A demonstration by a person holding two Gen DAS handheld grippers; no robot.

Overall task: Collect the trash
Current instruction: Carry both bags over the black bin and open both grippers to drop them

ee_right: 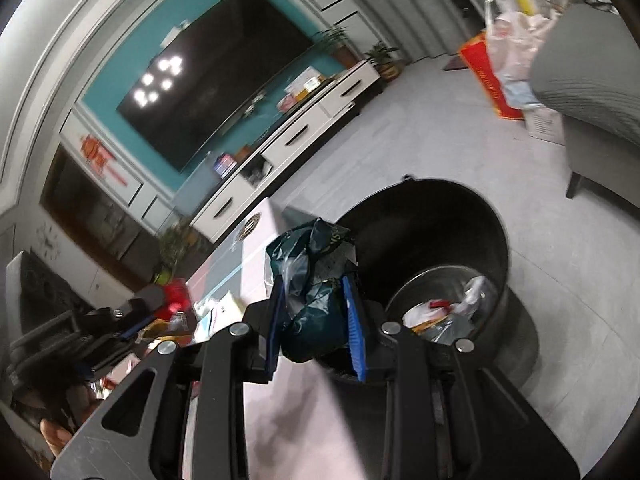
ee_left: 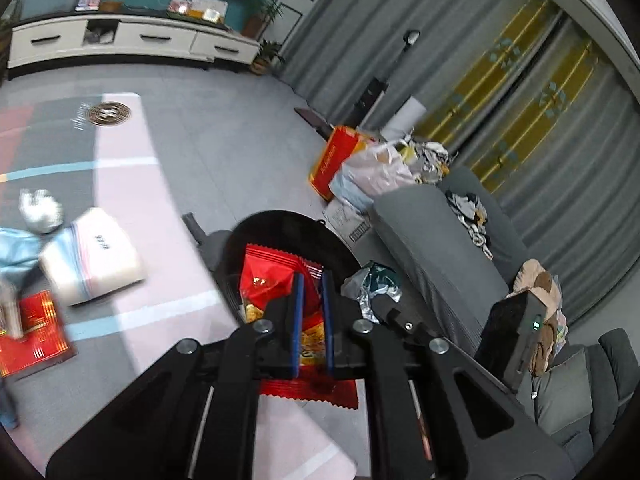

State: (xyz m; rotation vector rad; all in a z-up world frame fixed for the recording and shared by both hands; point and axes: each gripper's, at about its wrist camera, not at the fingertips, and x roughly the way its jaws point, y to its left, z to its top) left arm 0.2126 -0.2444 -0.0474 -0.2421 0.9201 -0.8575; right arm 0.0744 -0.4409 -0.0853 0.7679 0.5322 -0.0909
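Observation:
My left gripper [ee_left: 311, 280] is shut on a red snack wrapper [ee_left: 269, 280] and holds it over the rim of the black trash bin [ee_left: 280, 222] beside the table. My right gripper [ee_right: 314, 286] is shut on a crumpled dark green wrapper [ee_right: 316, 280], held at the table's edge next to the bin [ee_right: 460, 216]. The bin holds several wrappers [ee_right: 444, 312] at its bottom. The right gripper with the green wrapper [ee_left: 374, 280] shows at the right of the left wrist view.
On the table [ee_left: 132, 184] lie a white tissue pack [ee_left: 92, 256], a crumpled foil ball [ee_left: 40, 210] and a red box [ee_left: 32, 332]. A grey sofa [ee_left: 440, 248] stands right of the bin, with bags [ee_left: 376, 168] behind it. A TV cabinet [ee_left: 128, 40] lines the far wall.

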